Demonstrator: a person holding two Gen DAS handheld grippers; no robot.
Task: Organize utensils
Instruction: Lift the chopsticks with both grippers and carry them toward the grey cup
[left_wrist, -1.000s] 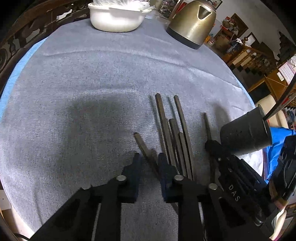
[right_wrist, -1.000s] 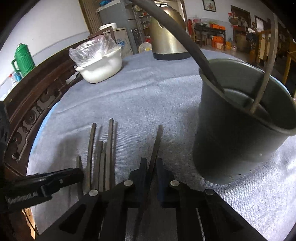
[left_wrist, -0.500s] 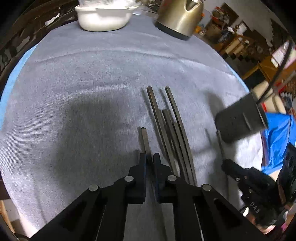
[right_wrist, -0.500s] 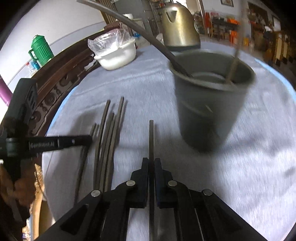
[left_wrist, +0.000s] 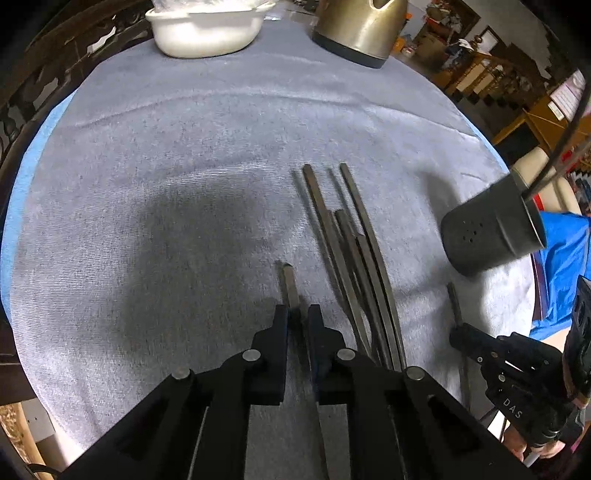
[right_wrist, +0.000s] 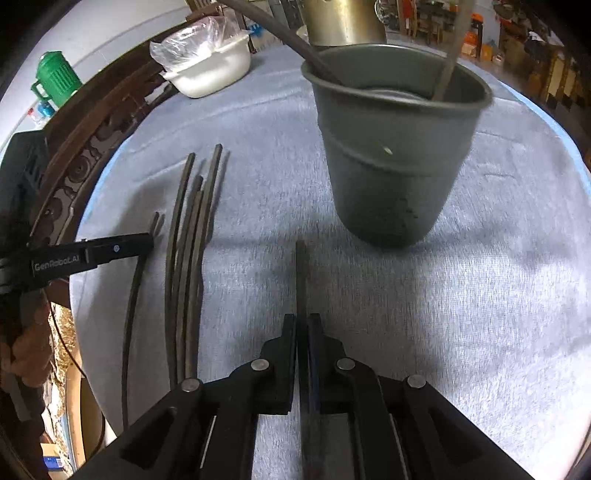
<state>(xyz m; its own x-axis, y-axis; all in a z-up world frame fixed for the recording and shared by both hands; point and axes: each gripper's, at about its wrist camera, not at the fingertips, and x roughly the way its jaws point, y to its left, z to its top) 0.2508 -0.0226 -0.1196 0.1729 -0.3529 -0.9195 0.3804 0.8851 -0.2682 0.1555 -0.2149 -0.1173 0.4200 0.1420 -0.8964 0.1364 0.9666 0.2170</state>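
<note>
Several dark chopsticks (left_wrist: 347, 240) lie side by side on the grey cloth; they also show in the right wrist view (right_wrist: 188, 251). My left gripper (left_wrist: 297, 314) is shut on one chopstick (left_wrist: 290, 282) that points forward, left of the pile. My right gripper (right_wrist: 303, 321) is shut on another chopstick (right_wrist: 301, 273), held above the cloth and pointing at the dark grey cup (right_wrist: 395, 147). The cup holds two chopsticks. In the left wrist view the cup (left_wrist: 491, 225) stands at the right, with my right gripper (left_wrist: 461, 336) below it.
A white bowl (left_wrist: 207, 29) and a brass kettle (left_wrist: 362, 26) stand at the far edge of the round table. Its carved wooden rim (right_wrist: 85, 155) runs along the left. A green jug (right_wrist: 55, 81) stands beyond it.
My left gripper has closed on the single chopstick left of the pile. My right gripper has lifted its chopstick off the cloth and drawn back from the cup, then come nearer again.
</note>
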